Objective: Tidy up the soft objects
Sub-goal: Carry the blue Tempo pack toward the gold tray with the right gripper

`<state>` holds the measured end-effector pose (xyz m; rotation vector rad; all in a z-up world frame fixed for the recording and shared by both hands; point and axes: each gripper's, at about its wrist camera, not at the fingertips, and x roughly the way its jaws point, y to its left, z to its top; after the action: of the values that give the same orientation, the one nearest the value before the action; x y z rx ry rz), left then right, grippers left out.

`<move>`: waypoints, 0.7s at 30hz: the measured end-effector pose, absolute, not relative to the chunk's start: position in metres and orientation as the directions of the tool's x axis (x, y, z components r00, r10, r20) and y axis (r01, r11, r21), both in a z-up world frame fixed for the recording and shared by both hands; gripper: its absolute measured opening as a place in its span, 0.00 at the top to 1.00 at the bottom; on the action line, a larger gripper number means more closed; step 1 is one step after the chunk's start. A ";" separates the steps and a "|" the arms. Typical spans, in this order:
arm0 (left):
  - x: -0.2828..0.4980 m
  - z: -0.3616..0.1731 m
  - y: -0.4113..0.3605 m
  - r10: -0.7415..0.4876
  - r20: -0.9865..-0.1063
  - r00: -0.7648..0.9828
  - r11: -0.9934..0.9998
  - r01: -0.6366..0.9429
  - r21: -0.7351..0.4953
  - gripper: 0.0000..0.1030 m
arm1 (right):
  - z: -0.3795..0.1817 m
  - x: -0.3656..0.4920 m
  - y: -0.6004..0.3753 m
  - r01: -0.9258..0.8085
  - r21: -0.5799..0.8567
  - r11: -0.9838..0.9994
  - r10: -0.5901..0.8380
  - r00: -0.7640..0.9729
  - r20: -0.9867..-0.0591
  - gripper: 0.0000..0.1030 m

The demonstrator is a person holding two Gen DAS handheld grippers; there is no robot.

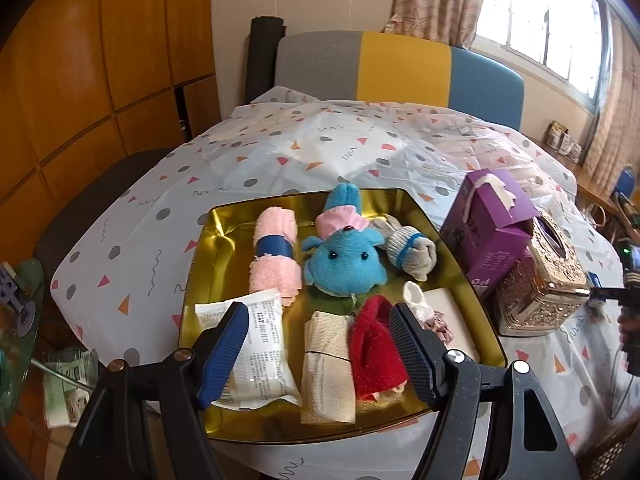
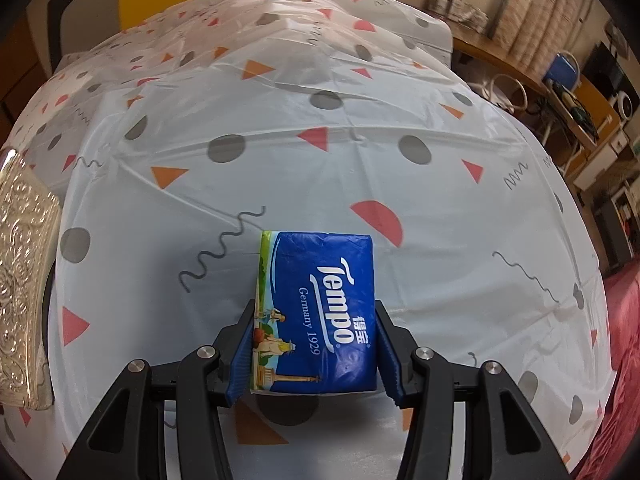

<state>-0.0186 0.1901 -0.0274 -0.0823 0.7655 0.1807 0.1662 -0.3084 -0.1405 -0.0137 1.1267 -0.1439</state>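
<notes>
Covering the tabletop [image 2: 360, 92] is a patterned cloth; on it rests a gold tray [image 1: 208, 248]. The tray holds a blue plush toy [image 1: 344, 260], a rolled pink towel [image 1: 276, 256], a red cloth [image 1: 374, 344], a beige cloth [image 1: 328, 364], a white packet [image 1: 260, 344] and a grey sock bundle [image 1: 412, 248]. Just right of the tray stand a purple tissue box [image 1: 488, 220] and an ornate box [image 1: 544, 276]. The left tongs [image 1: 316, 344] hover over the tray's near edge, spread apart, gripping nothing. The right tongs [image 2: 314, 344] are clamped on a blue tissue pack [image 2: 320, 308] above the cloth.
</notes>
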 end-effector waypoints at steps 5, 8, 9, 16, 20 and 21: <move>-0.019 -0.029 0.188 0.107 -0.702 0.704 0.986 -0.167 -0.017 0.29 | -0.142 0.167 -0.302 0.082 -0.060 0.995 -0.089 0.419 -0.904 0.49; -0.020 -0.031 0.186 0.091 -0.705 0.703 0.988 -0.150 -0.022 0.29 | -0.141 0.169 -0.305 0.117 -0.028 0.993 -0.073 0.398 -0.915 0.49; -0.020 -0.031 0.186 0.088 -0.706 0.703 0.989 -0.148 -0.023 0.29 | -0.140 0.170 -0.306 0.141 -0.013 0.990 -0.068 0.390 -0.918 0.49; -0.021 -0.037 0.191 0.083 -0.714 0.695 0.988 -0.150 -0.030 0.29 | -0.121 0.177 -0.296 0.207 0.090 0.974 -0.007 0.426 -0.905 0.49; -0.022 -0.038 0.192 0.087 -0.713 0.695 0.988 -0.151 -0.026 0.29 | -0.095 0.184 -0.276 0.148 0.101 0.984 0.018 0.481 -0.876 0.49; -0.023 -0.038 0.193 0.087 -0.713 0.695 0.988 -0.151 -0.027 0.29 | -0.086 0.186 -0.269 0.131 0.104 0.986 0.026 0.498 -0.867 0.49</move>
<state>-0.0225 0.1925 -0.0383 -0.0861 0.7911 0.1328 0.1865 -0.2694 -0.0861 0.1643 1.0490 -0.0642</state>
